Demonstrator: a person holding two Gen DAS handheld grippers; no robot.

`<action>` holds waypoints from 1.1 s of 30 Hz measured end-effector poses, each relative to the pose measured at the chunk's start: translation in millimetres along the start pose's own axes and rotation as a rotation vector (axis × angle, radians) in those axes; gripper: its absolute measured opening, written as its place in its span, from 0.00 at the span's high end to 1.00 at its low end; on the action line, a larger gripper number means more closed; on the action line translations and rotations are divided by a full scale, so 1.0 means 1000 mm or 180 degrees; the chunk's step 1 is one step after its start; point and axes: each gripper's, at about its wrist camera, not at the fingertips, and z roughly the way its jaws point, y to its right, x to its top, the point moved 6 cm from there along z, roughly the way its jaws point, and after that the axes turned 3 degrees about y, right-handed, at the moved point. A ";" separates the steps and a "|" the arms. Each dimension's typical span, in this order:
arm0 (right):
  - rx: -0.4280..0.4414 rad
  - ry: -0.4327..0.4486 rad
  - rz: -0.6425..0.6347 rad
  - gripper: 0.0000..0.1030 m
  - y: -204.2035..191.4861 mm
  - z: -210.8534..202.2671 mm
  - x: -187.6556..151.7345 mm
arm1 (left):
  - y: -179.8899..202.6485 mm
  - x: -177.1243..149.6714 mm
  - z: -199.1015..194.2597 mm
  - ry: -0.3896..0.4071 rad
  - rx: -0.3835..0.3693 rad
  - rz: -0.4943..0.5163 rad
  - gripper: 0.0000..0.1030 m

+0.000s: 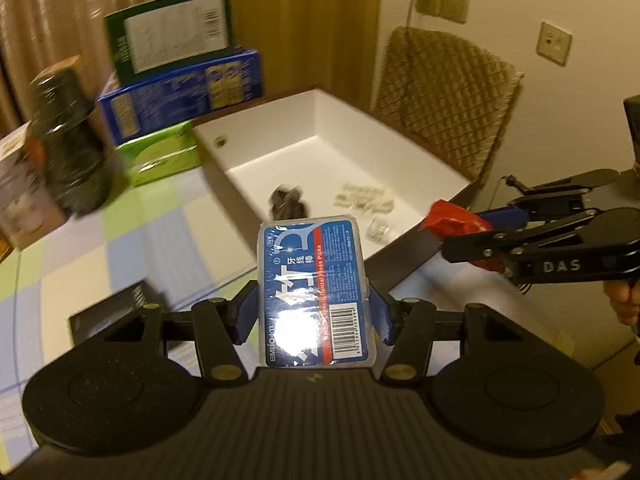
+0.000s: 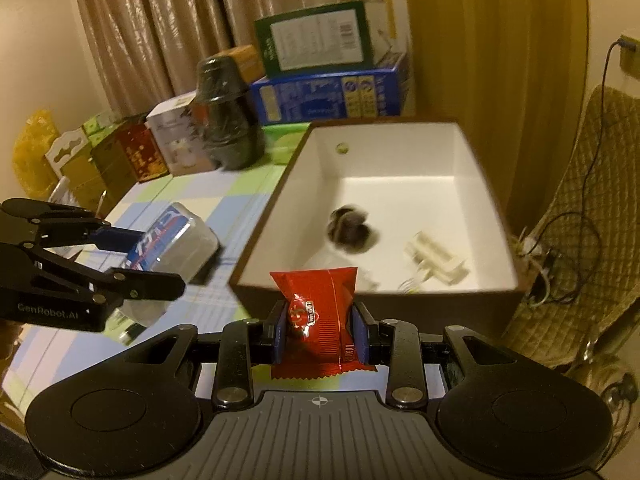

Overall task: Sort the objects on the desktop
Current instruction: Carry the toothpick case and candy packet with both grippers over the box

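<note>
Left wrist view: the left gripper (image 1: 314, 312) is clamped on a flat, rectangular clear-plastic floss pick box (image 1: 316, 288) with a glossy blue label; the blue pads press its two long sides, and the box projects forward beyond the jaws. Ahead lies the white storage box (image 1: 340, 120), smooth-walled and rectangular, on a checked tablecloth (image 1: 120, 248).

Right wrist view: the right gripper (image 2: 320, 334) pinches a crinkled red foil packet (image 2: 320, 316) at its middle, its serrated ends protruding above and below the jaws. The packet hangs just before the storage box's dark near rim.
</note>
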 end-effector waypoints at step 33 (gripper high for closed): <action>-0.0196 -0.0143 -0.0209 0.70 0.110 0.146 0.106 | -0.050 0.123 0.194 -0.0292 0.0206 0.0085 0.49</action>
